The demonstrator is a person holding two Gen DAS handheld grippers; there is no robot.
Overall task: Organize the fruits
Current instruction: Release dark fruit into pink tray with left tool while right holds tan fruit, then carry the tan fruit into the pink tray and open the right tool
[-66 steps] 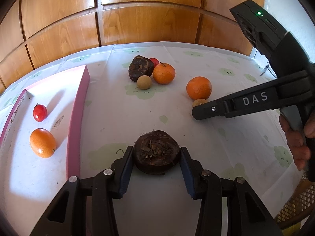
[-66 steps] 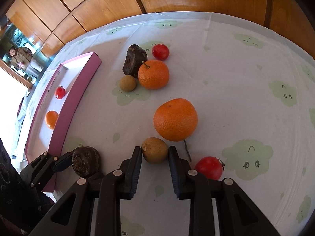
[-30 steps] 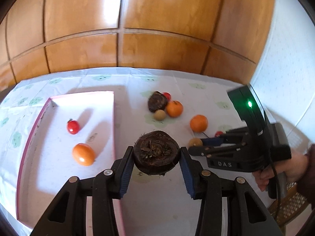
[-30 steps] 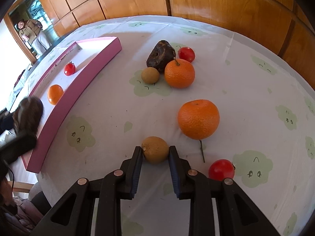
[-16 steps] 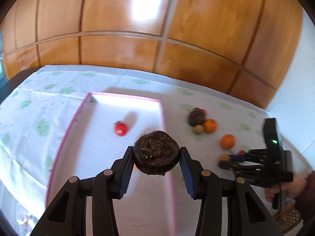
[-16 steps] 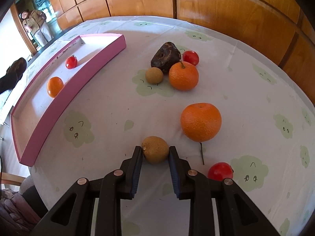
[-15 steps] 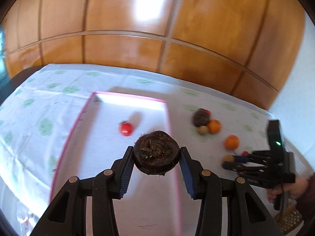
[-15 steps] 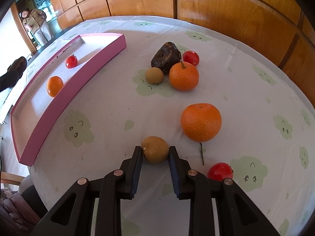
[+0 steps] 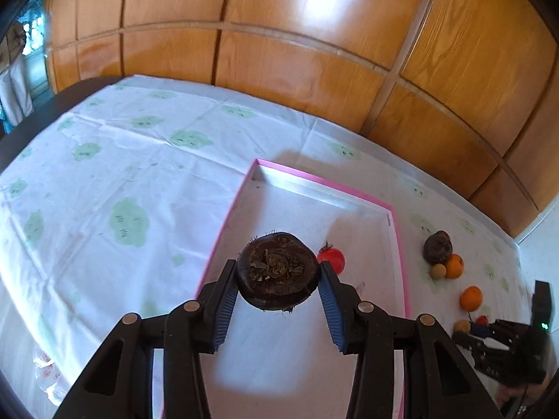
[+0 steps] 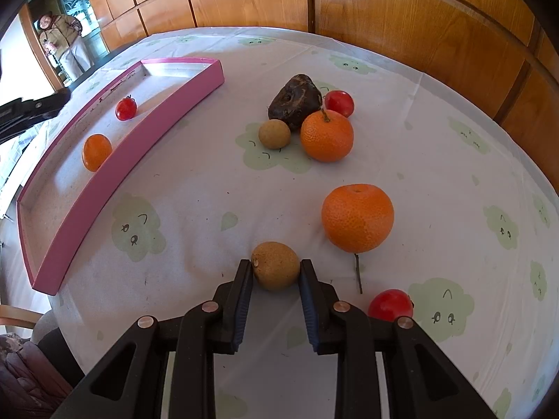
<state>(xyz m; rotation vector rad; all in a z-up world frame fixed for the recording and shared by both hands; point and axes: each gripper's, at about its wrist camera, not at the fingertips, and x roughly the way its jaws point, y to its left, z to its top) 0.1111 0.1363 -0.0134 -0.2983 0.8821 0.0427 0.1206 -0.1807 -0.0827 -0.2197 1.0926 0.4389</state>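
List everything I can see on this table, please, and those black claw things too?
Tray: one, pink rim, table's left.
Cherry tomatoes: three, red; one in tray, two on cloth.
Oranges: three; one in tray, two on cloth.
Brown lumpy fruit: two, dark; one on cloth, one held over tray.
Tan round fruit: two; one on cloth, one gripped.
Tablecloth: white, green clouds.
Left gripper: black, blue fingers.
Right gripper: black.
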